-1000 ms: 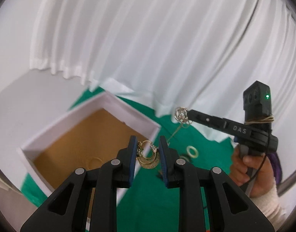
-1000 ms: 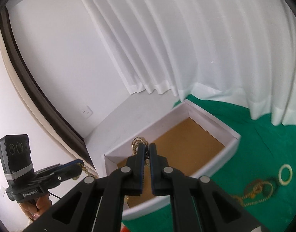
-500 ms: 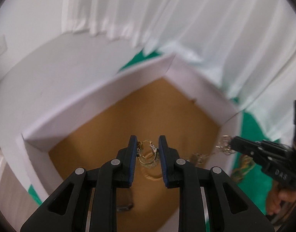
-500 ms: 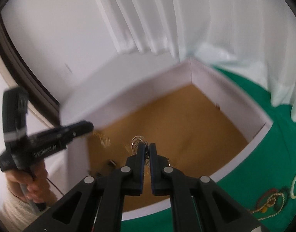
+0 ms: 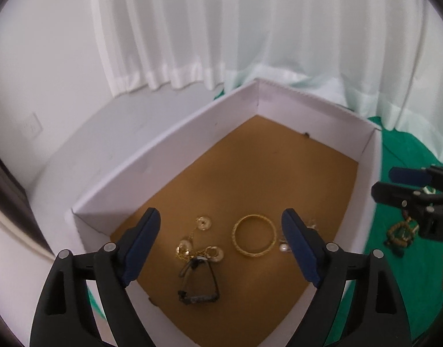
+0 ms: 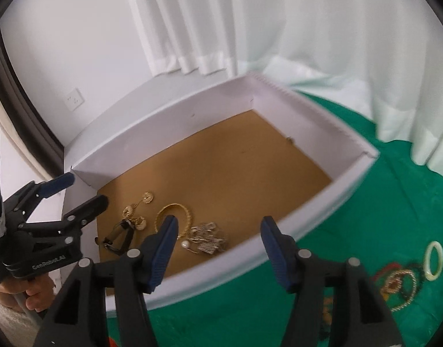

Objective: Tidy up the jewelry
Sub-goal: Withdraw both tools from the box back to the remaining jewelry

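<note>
Both grippers have spread wide since earlier, dropping their pieces. Left gripper (image 5: 221,243) and right gripper (image 6: 218,248) hover empty over white box (image 5: 169,141); gold bangle (image 5: 254,235), earrings (image 5: 198,245), silver chain (image 6: 207,235) lie inside.

A: Light?
B: Soft, even daylight through the curtain (image 5: 250,29); faint shadows inside the box (image 5: 169,156).
A: Sharpness?
B: Slightly blurred, especially the right view; fisheye bends edges, dark vignette corners.
</note>
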The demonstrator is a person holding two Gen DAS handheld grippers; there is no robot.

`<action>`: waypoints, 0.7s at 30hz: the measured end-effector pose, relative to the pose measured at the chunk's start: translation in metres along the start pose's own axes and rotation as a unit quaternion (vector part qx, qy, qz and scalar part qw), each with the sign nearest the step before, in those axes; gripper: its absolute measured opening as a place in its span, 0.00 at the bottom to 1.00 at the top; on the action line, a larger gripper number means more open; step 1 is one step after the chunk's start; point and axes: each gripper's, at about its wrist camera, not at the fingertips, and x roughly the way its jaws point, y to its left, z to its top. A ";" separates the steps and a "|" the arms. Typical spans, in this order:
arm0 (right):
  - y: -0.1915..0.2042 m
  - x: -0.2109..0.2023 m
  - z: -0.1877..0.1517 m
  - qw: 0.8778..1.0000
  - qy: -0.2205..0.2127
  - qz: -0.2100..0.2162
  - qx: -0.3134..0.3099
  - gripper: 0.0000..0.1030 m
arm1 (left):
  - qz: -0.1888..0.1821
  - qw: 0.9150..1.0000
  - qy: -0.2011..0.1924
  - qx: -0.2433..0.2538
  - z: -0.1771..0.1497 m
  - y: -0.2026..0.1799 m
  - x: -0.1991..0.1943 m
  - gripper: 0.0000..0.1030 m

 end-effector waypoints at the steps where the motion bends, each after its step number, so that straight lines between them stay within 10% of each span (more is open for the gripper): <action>1: -0.006 -0.009 -0.005 1.000 -0.009 -0.007 0.002 0.59 | 0.000 1.000 -0.006 0.004 0.001 -0.005 -0.005 0.84; 12: -0.087 -0.088 -0.073 0.993 -0.072 -0.061 0.074 0.59 | -0.095 0.995 -0.017 0.036 -0.018 -0.072 -0.053 0.92; 21: -0.175 -0.138 -0.203 0.964 -0.056 -0.172 0.195 0.59 | -0.188 0.975 0.073 0.098 -0.074 -0.163 -0.013 0.93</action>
